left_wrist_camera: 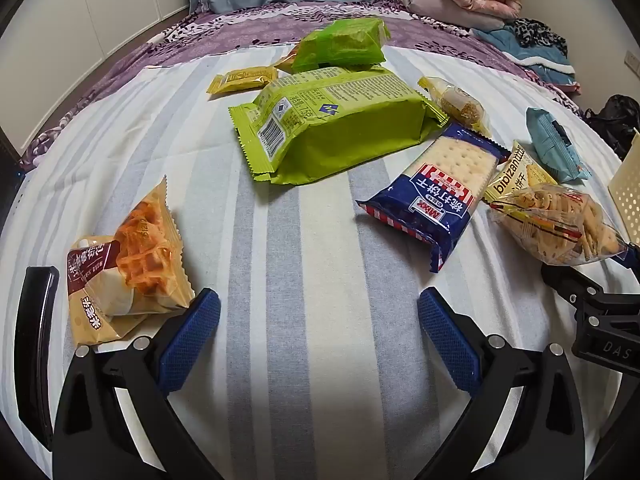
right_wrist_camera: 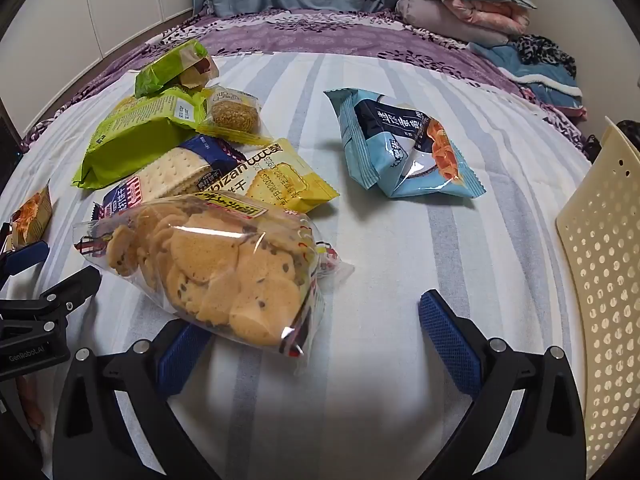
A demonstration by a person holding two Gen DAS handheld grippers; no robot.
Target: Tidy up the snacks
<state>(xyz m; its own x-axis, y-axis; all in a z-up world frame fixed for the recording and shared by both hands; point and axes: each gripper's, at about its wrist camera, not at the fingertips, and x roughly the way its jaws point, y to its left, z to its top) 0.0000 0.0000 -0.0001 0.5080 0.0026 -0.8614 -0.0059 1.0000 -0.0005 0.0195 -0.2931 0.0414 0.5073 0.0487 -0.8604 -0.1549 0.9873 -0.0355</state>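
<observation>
Both tools wide open, empty. Clear cookie bag (right_wrist_camera: 208, 268) on the bed, just ahead-left of right tool (right_wrist_camera: 316, 336), overlapping its left finger; long axis diagonal; basket (right_wrist_camera: 600, 264) right.

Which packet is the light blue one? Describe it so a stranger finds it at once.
Start at the striped sheet on the bed, then look toward the cream perforated basket at its right edge. The light blue packet lies alone between that basket and the heap of snacks, touching none of them. It is the only blue-and-white crinkled wrapper with a waffle pictured on it; the heap's packets are green, yellow, navy or clear.
</observation>
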